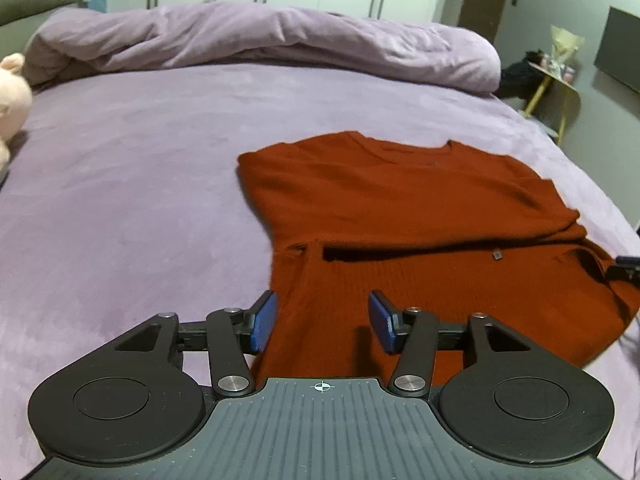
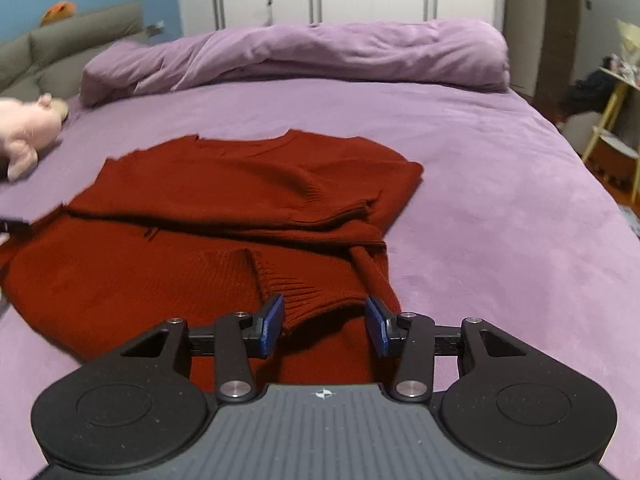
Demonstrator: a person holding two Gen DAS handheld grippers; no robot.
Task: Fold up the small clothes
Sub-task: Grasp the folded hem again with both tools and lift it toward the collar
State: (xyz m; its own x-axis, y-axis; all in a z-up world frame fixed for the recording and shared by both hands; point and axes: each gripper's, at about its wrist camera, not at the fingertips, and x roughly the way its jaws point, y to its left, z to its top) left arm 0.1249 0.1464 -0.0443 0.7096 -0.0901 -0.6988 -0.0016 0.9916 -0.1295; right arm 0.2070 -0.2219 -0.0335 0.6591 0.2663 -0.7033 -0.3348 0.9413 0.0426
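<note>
Rust-red knitted sweater [image 1: 400, 216] lies partly folded near the bed's [image 1: 120, 184] front edge. Left gripper [image 1: 322, 322] and right gripper [image 2: 325, 326]: fingers apart, empty. Risk: the loose ribbed cuff [image 2: 288, 280] may snag on a finger and undo the fold.

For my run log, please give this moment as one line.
left gripper: open | right gripper: open | red sweater: partly folded on bed

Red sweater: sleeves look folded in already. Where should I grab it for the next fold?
Probably the near hem corners of the red sweater. It lies flat with the collar far, hem nearest. Both the left gripper and right gripper hang open over that edge, so come in low from the near side.
</note>
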